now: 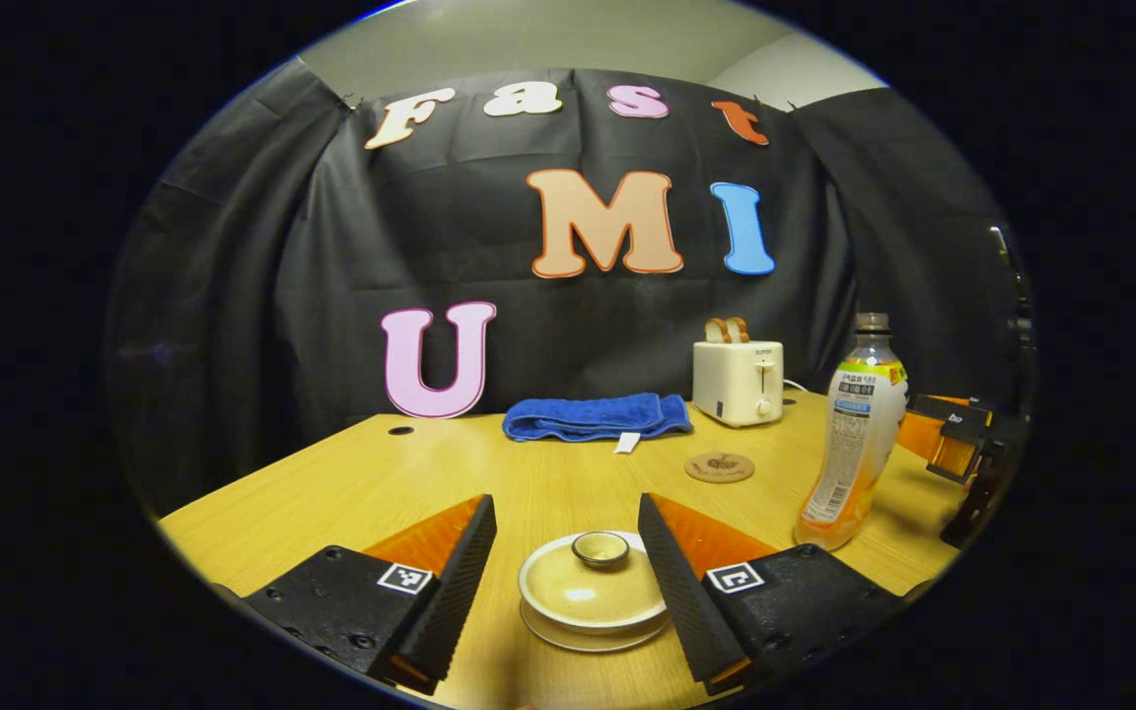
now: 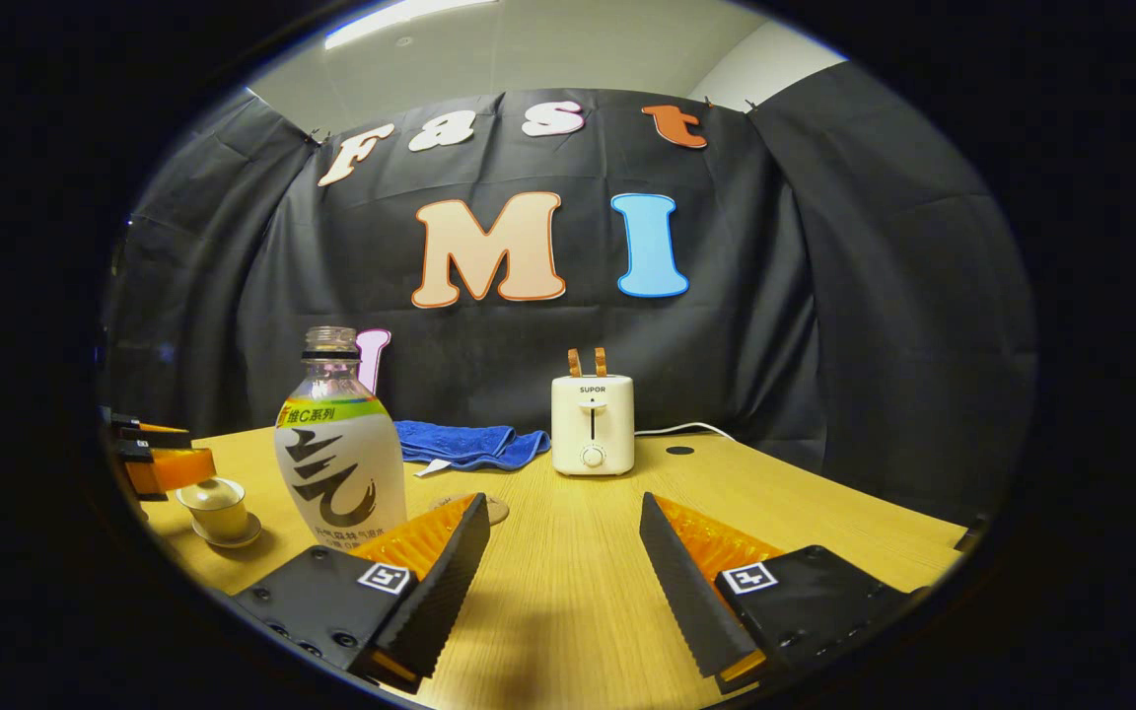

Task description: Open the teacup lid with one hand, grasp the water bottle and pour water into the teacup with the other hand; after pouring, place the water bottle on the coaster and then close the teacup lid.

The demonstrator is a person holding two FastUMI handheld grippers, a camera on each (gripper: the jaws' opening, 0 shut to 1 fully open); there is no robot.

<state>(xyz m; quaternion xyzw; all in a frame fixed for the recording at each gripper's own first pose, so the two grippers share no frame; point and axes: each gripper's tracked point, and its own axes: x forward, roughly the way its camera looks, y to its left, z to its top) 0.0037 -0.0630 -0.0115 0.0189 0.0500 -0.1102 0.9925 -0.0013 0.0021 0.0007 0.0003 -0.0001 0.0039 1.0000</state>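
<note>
A cream teacup point(image 1: 593, 597) with its lid point(image 1: 600, 548) on sits on a saucer, right between the open fingers of my left gripper point(image 1: 568, 582), which do not touch it. The water bottle point(image 1: 852, 434), uncapped and labelled, stands upright to the right of the cup. Behind them lies a round brown coaster point(image 1: 720, 466). In the right gripper view my right gripper point(image 2: 563, 582) is open over bare table, with the bottle point(image 2: 339, 454) just left of its left finger. The teacup point(image 2: 219, 509) stands far left there, with the left gripper point(image 2: 159, 459) beside it. The coaster point(image 2: 495, 509) peeks out behind the left finger.
A white toaster point(image 1: 739, 382) with two slices stands at the back of the wooden table point(image 1: 331, 493). A folded blue towel point(image 1: 596, 416) lies to its left. The toaster point(image 2: 593, 424) and towel point(image 2: 464, 444) also sit behind my right gripper.
</note>
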